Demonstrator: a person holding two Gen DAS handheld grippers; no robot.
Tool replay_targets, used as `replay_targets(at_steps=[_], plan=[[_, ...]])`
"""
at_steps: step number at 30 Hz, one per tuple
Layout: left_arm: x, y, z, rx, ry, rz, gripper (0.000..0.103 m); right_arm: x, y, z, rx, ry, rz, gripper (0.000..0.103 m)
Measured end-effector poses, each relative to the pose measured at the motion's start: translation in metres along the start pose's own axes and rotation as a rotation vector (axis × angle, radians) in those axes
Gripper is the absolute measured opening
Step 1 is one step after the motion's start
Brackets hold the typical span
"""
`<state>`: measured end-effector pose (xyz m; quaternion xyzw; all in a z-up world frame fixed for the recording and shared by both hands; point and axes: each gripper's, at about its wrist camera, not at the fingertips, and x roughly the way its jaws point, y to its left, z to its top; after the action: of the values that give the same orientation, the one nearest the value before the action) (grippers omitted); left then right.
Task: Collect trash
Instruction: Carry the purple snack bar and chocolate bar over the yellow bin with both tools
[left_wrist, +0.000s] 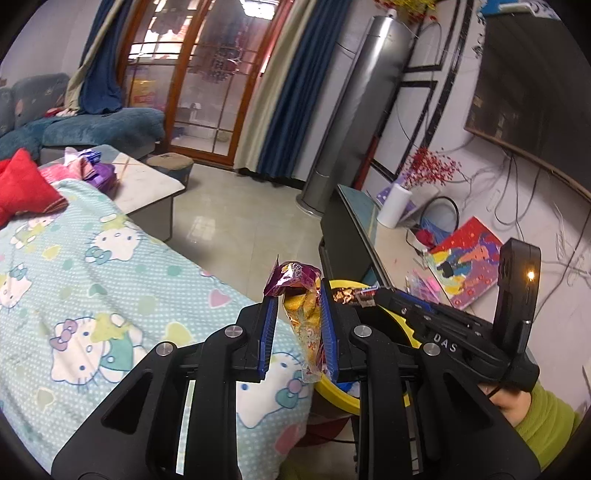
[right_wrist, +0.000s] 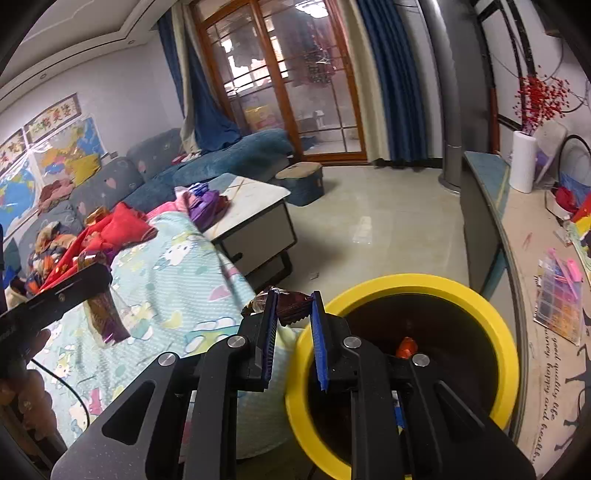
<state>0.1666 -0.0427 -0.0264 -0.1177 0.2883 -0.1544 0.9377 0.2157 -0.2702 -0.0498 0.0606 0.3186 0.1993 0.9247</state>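
Note:
My left gripper (left_wrist: 298, 291) is shut on a crinkled purple-and-gold snack wrapper (left_wrist: 303, 314), held above the edge of the cartoon-cat cloth (left_wrist: 110, 295). My right gripper (right_wrist: 294, 295) is shut on a dark brown foil wrapper (right_wrist: 290, 308), just left of the yellow-rimmed trash bin (right_wrist: 406, 281). Something orange (right_wrist: 406, 347) lies inside the dark bin. In the left wrist view the right gripper (left_wrist: 375, 293) shows with its brown wrapper (left_wrist: 349, 295) over the bin's yellow rim (left_wrist: 341, 398). The right wrist view shows the left gripper (right_wrist: 103, 278) at far left, its wrapper (right_wrist: 109, 321) hanging below.
A red cloth (left_wrist: 22, 188) and purple items (right_wrist: 207, 206) lie farther back on the covered surface. A white-topped coffee table (right_wrist: 255, 199) stands beyond it, and a low TV cabinet (right_wrist: 487, 192) with clutter runs along the right. Tiled floor (right_wrist: 369, 221) lies between them.

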Motion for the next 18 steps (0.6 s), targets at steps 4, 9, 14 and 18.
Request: replay_targets(at_steps=[4,9,14,18], plan=[[0.006,-0.011,-0.004,0.025,0.016,-0.014,0.016,-0.003,-0.008,-0.002,0.006,-0.009,-0.023,0.017],[0.013,-0.025,-0.008,0.056,0.038,-0.033,0.016,-0.011,-0.023,-0.006,0.019,-0.019,-0.060,0.017],[0.022,-0.038,-0.012,0.089,0.056,-0.049,0.016,-0.018,-0.038,-0.010,0.038,-0.024,-0.098,0.017],[0.030,-0.048,-0.016,0.112,0.074,-0.062,0.017,-0.021,-0.051,-0.012,0.050,-0.021,-0.123,0.018]])
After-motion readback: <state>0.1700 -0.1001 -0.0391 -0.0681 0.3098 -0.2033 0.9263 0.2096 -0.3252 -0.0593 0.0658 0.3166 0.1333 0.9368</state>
